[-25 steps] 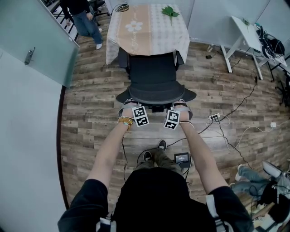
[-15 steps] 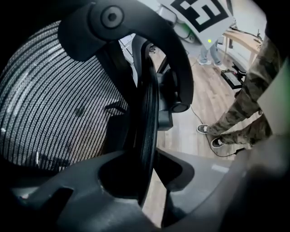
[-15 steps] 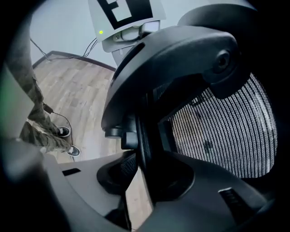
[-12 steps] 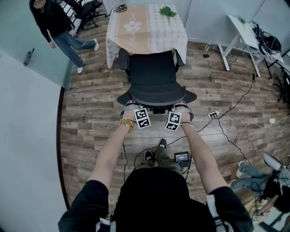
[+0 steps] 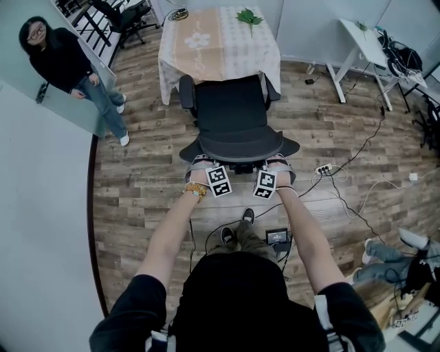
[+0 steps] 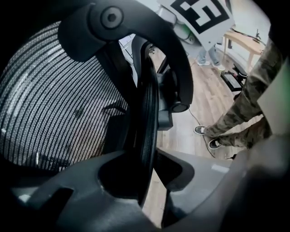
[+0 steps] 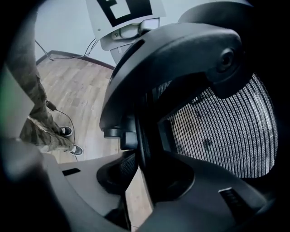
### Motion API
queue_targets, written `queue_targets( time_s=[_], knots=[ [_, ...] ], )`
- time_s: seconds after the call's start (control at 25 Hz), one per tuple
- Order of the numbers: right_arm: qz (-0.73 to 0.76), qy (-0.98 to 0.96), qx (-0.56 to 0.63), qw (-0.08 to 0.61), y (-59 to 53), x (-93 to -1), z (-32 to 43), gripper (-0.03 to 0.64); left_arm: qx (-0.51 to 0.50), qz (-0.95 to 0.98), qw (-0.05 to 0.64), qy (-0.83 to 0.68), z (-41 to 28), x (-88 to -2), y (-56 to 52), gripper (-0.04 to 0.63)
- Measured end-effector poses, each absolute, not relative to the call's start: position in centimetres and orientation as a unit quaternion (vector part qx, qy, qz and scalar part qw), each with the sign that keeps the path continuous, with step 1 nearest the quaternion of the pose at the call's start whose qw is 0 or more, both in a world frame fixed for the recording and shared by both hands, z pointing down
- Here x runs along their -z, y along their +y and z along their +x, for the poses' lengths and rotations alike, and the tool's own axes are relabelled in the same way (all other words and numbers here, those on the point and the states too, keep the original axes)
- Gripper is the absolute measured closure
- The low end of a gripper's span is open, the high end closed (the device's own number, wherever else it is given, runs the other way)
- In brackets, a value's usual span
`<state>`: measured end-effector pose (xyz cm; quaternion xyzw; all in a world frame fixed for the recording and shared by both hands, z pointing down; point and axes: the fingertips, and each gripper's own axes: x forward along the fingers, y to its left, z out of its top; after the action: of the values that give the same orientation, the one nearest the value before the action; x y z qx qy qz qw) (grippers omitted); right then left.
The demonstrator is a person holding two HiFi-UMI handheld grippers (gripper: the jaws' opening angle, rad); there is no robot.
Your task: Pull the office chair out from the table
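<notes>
While beside one draped table (image 5: pixel 221 49), one office chair (image 5: pixel 234 117), one bystander (image 5: pixel 65 65).

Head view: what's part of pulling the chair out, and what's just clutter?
Job: office chair; table; left claw, on the backrest rim; right claw, jaws have just been opening, rim between them.
Clutter: leaf sprig; white side table; power strip; bystander.
</notes>
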<state>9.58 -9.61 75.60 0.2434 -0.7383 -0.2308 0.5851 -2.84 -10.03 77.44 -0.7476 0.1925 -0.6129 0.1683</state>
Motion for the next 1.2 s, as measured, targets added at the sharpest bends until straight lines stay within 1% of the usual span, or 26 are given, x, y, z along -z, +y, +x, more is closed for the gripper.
queue_targets(
  time_s=[1.2],
  knots=[
    [0.260,-0.729,0.227,0.591,-1.1,-75.8,9.6,0.515,0.608,-0.750,0.191,0.179,-2.9,-77.5,-2.0,0.484]
  ],
)
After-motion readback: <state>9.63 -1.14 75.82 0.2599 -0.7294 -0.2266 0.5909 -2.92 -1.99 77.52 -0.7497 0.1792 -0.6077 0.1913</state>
